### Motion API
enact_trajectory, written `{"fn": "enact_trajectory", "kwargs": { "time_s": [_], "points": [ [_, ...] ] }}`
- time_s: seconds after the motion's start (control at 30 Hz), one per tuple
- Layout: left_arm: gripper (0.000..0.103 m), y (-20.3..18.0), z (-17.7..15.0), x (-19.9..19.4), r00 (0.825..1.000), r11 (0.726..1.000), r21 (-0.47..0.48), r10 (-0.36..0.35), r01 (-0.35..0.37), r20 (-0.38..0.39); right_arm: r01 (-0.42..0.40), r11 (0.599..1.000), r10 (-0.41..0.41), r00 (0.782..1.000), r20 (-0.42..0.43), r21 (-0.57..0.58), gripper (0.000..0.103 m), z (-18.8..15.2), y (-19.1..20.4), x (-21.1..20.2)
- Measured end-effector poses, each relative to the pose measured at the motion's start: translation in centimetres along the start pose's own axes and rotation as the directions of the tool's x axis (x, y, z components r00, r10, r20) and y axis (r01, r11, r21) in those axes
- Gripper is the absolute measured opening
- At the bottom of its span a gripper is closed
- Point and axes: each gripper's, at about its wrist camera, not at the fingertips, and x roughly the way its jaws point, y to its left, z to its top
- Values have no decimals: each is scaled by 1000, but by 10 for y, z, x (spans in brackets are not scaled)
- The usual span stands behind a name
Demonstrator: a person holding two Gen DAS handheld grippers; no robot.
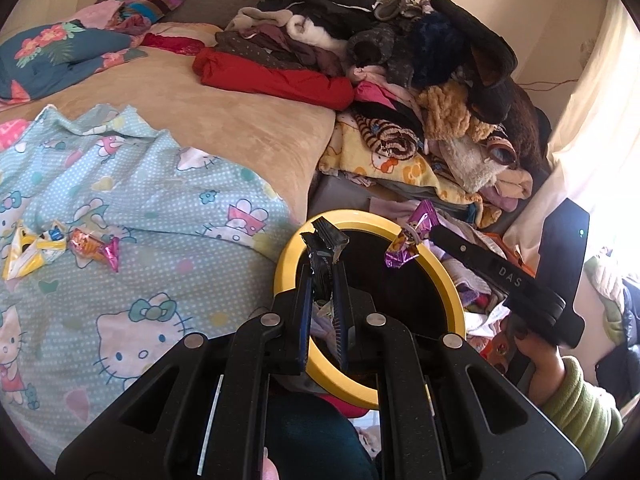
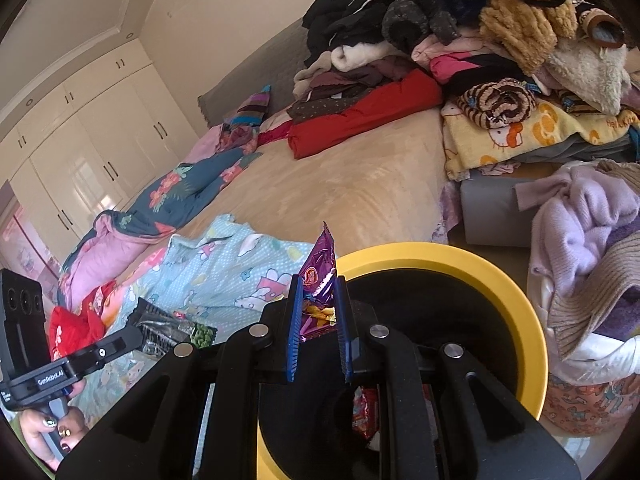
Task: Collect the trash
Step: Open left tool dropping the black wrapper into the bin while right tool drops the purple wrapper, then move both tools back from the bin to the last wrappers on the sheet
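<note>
— Left wrist view: our dark wrapper [image 1: 326,248] stands upright, clenched in the left tongs [image 1: 324,280], directly over the yellow-rimmed bin [image 1: 450,280].
— And our right tongs [image 2: 318,304] grip the purple wrapper [image 2: 320,264] upright, at the bin's near-left rim [image 2: 440,252]. Left hand's better placed.

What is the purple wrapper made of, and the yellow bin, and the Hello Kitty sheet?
Purple wrapper: probably thin plastic foil, shiny and crinkled, with glints on its creases. Yellow bin: looks like hard plastic, its rim smooth, even and slightly glossy. Hello Kitty sheet: woven cloth, maybe cotton; matte, soft folds, printed dots.
</note>
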Motion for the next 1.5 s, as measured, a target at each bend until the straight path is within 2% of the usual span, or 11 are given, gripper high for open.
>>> {"fn": "enact_trajectory", "kwargs": {
  "time_s": [0.63,0.7,0.73,0.77,0.8,0.87,0.93,1.07,1.17,1.33,1.5],
  "points": [
    [6,-25,-20,33,993,997,41,-62,67,-96,62,996,-61,998,-8,71,18,-3,-33,-1],
    [6,-26,-23,39,991,996,43,-72,77,-109,69,995,-69,998,-12,73,22,-2,-35,0],
    [6,-26,-24,42,990,996,37,-78,83,-117,77,994,-76,997,-11,75,33,-2,-36,-1],
    [13,-25,-25,45,989,996,24,-87,90,-123,79,994,-79,997,-6,81,42,-3,-37,-2],
    [23,-24,-25,46,988,996,18,-89,92,-125,80,993,-80,997,-3,87,44,-3,-37,-2],
    [55,-24,-26,46,991,997,26,-69,73,-113,80,993,-80,997,-3,83,48,-4,-37,-2],
    [58,-20,-25,44,994,998,26,-52,54,-99,75,994,-76,997,-1,73,54,-5,-34,-2],
    [77,0,-22,33,998,1000,-5,23,-23,-51,50,998,-50,999,-6,28,61,-8,-14,4],
    [86,16,-18,20,995,995,-28,98,-97,7,26,1000,-26,999,-18,-2,63,-10,2,11],
    [86,48,-10,-2,978,979,-76,194,-189,78,-16,999,14,999,-39,-45,68,-12,31,24],
    [86,80,-4,-21,958,962,-127,258,-243,124,-51,993,44,997,-67,-104,73,-15,64,40]
  ]
}}
